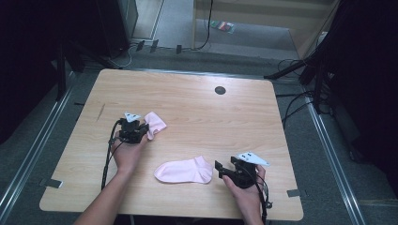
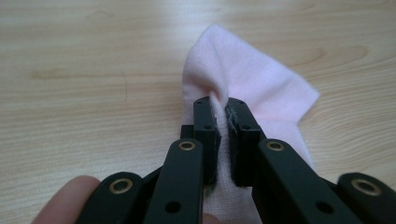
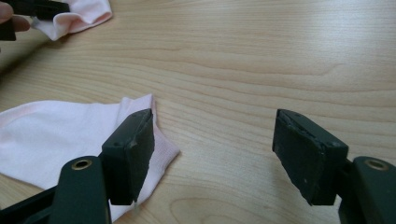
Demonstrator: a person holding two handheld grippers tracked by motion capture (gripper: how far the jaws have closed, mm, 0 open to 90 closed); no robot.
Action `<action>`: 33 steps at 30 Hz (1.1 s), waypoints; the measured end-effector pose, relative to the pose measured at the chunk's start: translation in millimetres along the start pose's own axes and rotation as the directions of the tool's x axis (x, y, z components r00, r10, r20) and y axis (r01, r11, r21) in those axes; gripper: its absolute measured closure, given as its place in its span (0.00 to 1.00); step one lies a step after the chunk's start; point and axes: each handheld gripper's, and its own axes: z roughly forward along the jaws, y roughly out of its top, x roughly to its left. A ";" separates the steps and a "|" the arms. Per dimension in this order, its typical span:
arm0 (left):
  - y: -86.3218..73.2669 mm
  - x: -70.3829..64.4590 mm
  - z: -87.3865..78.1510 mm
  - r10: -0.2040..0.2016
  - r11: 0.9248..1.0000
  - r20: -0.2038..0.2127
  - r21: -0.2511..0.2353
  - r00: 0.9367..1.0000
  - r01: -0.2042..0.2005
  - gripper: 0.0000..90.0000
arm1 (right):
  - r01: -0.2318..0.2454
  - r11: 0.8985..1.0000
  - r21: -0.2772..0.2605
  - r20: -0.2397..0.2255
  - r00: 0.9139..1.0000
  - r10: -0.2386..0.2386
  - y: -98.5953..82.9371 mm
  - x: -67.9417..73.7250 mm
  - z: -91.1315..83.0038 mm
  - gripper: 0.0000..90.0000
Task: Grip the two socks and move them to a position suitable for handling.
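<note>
Two pale pink socks lie on the wooden table [image 1: 197,98]. One sock [image 1: 155,123] sits at the left, and my left gripper [image 1: 143,128] is shut on its near end; in the left gripper view the fabric [image 2: 243,74] bunches up between the two closed jaws [image 2: 223,112]. The other sock [image 1: 184,170] lies flat near the front middle. My right gripper [image 1: 218,169] rests just to the right of its cuff, open and holding nothing. In the right gripper view the cuff [image 3: 161,144] lies beside the left jaw, and the gap [image 3: 212,140] between the jaws shows bare wood.
A round dark cable hole [image 1: 220,90] sits in the table's far middle. Black cables trail from both grippers over the front edge. Beyond the table are floor rails, cables [image 1: 300,101] and dark stands at the right.
</note>
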 end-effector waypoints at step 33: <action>-0.8 -59.9 -23.4 0.126 0.992 0.357 -0.033 0.926 -0.123 0.61 | 0.000 0.998 -0.070 -0.019 1.000 -0.001 6.7 15.8 -8.1 0.39</action>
